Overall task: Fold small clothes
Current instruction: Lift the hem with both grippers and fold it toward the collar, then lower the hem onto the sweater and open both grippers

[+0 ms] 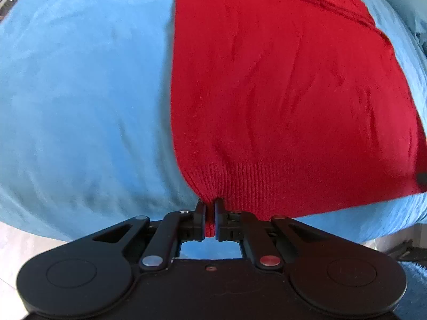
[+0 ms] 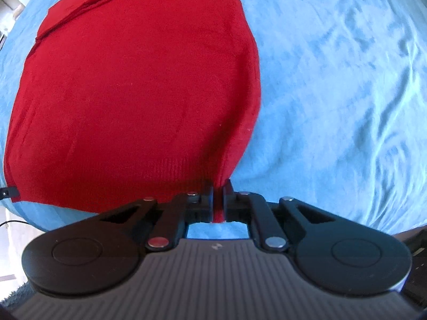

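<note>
red sweater pinched at both hem corners
we clamp its ribbed hem in our left hand-held gripper and right hand-held gripper; it lies ahead on the blue blanket.

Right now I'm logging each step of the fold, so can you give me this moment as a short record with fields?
garment: red sweater, lying mostly flat, ribbed hem nearest the cameras
surface: blue blanket
left claw: shut on the hem at the sweater's left corner
right claw: shut on the hem at the sweater's right corner
far end: the sweater's far edge shows stacked layers
fold stage: both hem corners gripped, hem not yet carried over the body
</note>
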